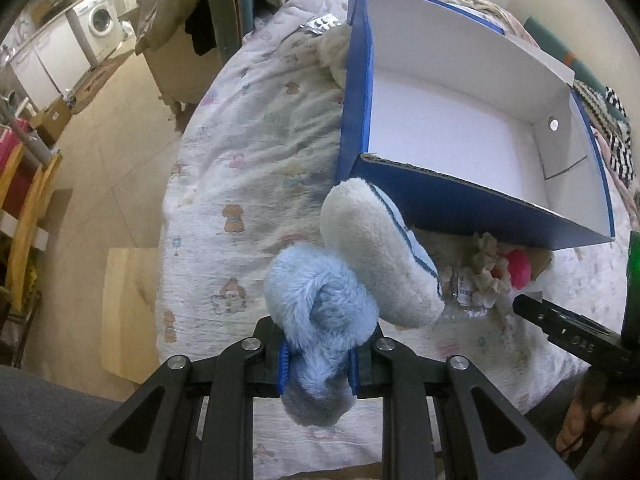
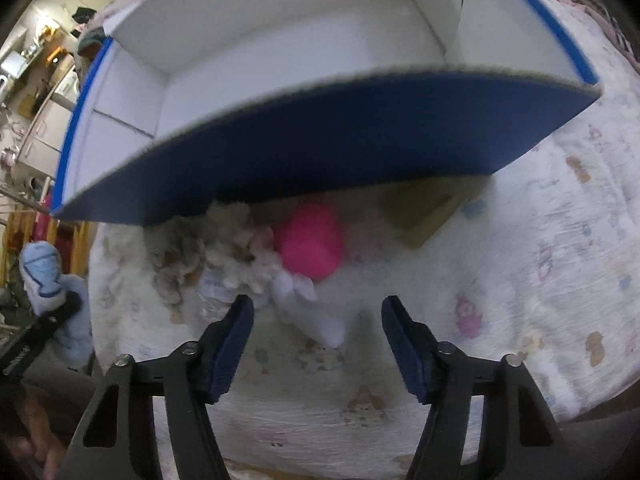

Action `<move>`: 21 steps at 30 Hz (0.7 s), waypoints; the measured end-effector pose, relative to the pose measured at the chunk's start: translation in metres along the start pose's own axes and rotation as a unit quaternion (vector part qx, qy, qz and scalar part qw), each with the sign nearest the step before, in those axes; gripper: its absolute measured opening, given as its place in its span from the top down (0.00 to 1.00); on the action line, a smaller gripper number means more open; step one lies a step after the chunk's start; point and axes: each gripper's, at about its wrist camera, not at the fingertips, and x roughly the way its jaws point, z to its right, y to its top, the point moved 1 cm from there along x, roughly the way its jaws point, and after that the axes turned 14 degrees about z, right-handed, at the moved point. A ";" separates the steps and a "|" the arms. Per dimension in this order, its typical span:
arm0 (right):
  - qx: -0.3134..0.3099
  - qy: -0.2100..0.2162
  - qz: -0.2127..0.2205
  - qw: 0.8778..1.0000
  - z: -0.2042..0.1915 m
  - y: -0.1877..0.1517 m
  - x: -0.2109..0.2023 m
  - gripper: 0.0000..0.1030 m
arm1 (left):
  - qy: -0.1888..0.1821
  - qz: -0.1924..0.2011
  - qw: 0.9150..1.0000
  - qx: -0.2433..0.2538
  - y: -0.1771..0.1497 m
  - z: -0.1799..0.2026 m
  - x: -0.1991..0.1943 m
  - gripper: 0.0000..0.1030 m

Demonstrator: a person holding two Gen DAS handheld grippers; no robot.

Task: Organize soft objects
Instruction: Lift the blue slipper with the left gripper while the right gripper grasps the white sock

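Observation:
My left gripper [image 1: 318, 364] is shut on a light blue and cream plush toy [image 1: 352, 276] and holds it above the bed, just in front of the blue cardboard box [image 1: 460, 208], whose white inside is bare. The toy also shows at the left edge of the right wrist view [image 2: 44, 276]. My right gripper [image 2: 318, 320] is open and empty, low over the bed. Just beyond its fingertips lie a pink plush ball [image 2: 310, 244], a beige curly plush [image 2: 224, 248] and a white soft piece [image 2: 316, 312], against the box's near wall [image 2: 340, 140].
A printed quilt [image 1: 248, 184] covers the bed. Another cream plush [image 1: 336, 52] and a foil blister pack [image 1: 320, 24] lie left of the box. A tan cardboard piece [image 2: 424, 208] sits under the box's right end. The floor [image 1: 100, 152] and a wooden stool [image 1: 128, 304] lie left.

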 end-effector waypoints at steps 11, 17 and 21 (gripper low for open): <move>-0.065 0.013 0.053 0.996 -0.022 -0.002 -0.032 0.92 | 0.005 0.020 1.000 0.022 -0.004 0.011 -0.007 0.81; -0.080 0.015 0.106 0.991 -0.026 -0.003 -0.069 0.92 | 0.014 0.043 0.999 0.032 -0.005 0.015 -0.021 0.81; -0.088 0.026 0.146 0.985 -0.030 -0.004 -0.093 0.92 | 0.022 0.074 0.996 0.038 -0.002 0.016 -0.034 0.81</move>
